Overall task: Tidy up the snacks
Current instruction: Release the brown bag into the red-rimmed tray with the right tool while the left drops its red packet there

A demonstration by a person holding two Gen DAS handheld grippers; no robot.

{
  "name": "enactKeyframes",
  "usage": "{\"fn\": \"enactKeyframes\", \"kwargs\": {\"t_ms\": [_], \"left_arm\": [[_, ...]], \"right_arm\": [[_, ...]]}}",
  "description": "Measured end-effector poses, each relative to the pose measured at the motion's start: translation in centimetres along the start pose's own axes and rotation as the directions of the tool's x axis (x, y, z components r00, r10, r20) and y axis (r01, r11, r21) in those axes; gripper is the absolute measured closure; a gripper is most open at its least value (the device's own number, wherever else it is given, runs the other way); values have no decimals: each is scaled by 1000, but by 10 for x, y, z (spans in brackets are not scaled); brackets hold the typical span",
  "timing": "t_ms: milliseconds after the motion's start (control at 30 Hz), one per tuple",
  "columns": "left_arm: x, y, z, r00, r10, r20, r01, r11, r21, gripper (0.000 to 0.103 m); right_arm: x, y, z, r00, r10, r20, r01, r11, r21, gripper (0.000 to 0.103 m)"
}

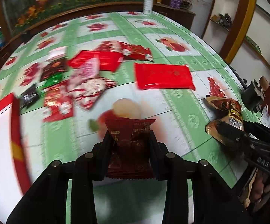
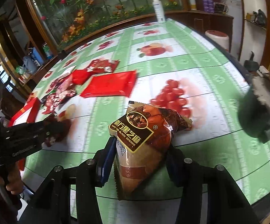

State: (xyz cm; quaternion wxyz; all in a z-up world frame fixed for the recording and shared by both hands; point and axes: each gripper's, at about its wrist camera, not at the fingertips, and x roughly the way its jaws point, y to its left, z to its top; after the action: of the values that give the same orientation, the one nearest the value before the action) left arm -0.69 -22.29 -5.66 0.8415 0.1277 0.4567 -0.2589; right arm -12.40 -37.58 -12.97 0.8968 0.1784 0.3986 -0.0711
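My left gripper point(image 1: 130, 140) is shut on a small dark red snack packet point(image 1: 130, 130) and holds it above the table. My right gripper point(image 2: 140, 145) is shut on a brown and gold black sesame bag point(image 2: 144, 136); this bag also shows at the right of the left wrist view point(image 1: 226, 112). A pile of red, pink and dark snack packets point(image 1: 75, 82) lies at the table's left. A flat red packet point(image 1: 164, 76) lies apart at mid table, also seen in the right wrist view point(image 2: 110, 86). The left gripper appears at the left of the right wrist view point(image 2: 51, 130).
The table has a green and white fruit-print cloth point(image 1: 181, 112). A red and white box point(image 1: 9, 130) stands at the left edge. A white spray bottle point(image 1: 148, 0) stands at the far edge. A dark cylindrical object point(image 2: 262, 108) is at the right. Shelves stand behind.
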Motion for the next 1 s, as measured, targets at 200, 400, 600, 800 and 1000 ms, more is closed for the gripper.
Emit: {"fn": "enactKeyframes", "kwargs": {"t_ms": [200, 400, 600, 800, 1000], "left_arm": [[-46, 34, -19, 995, 34, 97, -28, 998, -59, 69], [-81, 90, -44, 986, 109, 124, -84, 978, -191, 69], [-96, 141, -67, 968, 217, 123, -176, 944, -279, 69], [-89, 176, -75, 963, 255, 90, -218, 929, -299, 69], [-97, 193, -88, 938, 333, 100, -291, 910, -297, 64]], "right_arm": [[7, 25, -1, 996, 81, -24, -81, 997, -11, 54], [14, 56, -4, 990, 134, -49, -137, 989, -58, 54], [25, 89, -5, 978, 193, -74, -199, 976, -92, 54], [23, 143, 6, 970, 236, -62, -243, 953, -180, 54], [15, 233, 25, 935, 354, -30, -346, 888, -303, 54]]}}
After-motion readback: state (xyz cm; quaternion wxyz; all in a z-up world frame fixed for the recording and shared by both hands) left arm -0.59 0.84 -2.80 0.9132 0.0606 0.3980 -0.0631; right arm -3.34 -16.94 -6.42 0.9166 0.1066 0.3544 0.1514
